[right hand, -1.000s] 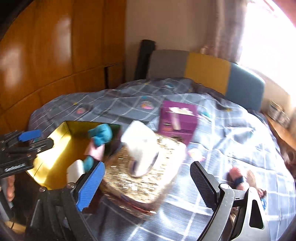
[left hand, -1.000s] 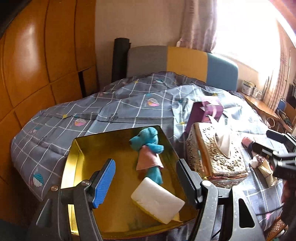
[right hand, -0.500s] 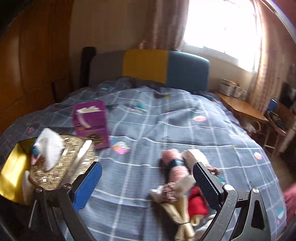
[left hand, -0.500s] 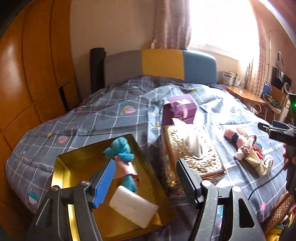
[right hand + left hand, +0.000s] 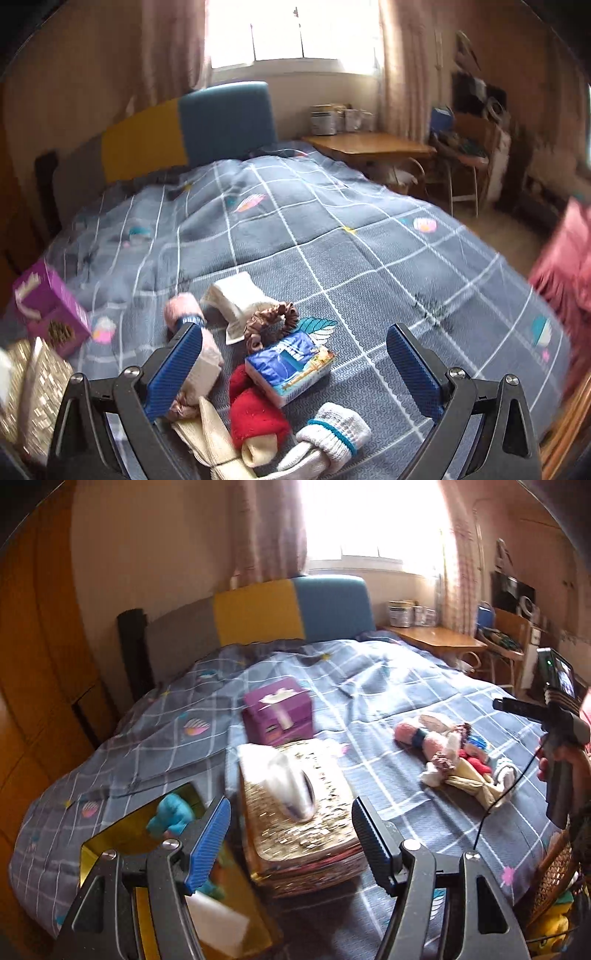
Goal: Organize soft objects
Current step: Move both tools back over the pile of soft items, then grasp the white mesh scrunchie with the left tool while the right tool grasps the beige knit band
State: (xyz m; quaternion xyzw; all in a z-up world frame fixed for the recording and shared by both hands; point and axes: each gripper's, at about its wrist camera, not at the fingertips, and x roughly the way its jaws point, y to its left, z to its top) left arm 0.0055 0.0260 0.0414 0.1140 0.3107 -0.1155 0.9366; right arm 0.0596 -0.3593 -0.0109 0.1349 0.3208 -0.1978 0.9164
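Right gripper (image 5: 295, 363) open over the near pile of socks (image 5: 258, 413) – lower squarely onto one, avoiding the tissue pack (image 5: 290, 365). Left gripper (image 5: 291, 840) open, empty – gold tray (image 5: 122, 842) far left.

On the bed (image 5: 388, 686), the tray (image 5: 110, 840) lies left of the basket (image 5: 306, 834); the tissue box (image 5: 277, 710) sits behind the basket, the sock pile (image 5: 258, 369) to its right.
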